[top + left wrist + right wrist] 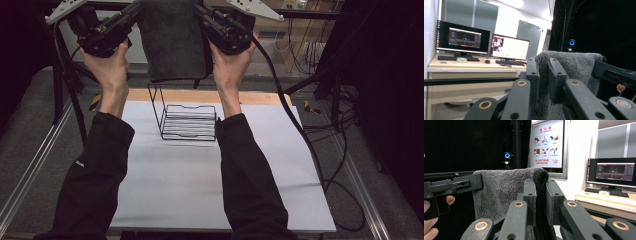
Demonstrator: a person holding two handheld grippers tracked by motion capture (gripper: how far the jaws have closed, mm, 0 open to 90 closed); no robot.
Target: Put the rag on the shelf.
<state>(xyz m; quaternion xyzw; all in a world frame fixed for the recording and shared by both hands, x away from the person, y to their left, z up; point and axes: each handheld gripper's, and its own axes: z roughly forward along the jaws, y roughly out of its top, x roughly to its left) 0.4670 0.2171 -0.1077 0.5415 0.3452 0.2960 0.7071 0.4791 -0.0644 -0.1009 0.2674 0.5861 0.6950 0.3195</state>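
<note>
A dark grey towel [172,40] hangs folded between the two raised grippers, above the far end of the table. My left gripper [134,14] is shut on the towel's upper left corner, and in the left gripper view the fluffy grey towel [574,65] is pinched between the black jaws of that gripper [544,72]. My right gripper [201,14] is shut on the upper right corner. The right gripper view has the towel's folded edge [499,185] squeezed in the right gripper [540,192]. Below the towel stands a black wire rack [187,121] on the white table [200,185].
The table's far wooden edge [260,97] lies behind the rack. Cables [320,165] trail down the right side of the table. A metal frame bar [30,170] runs along the left. Desks with monitors [464,37] stand off in the room.
</note>
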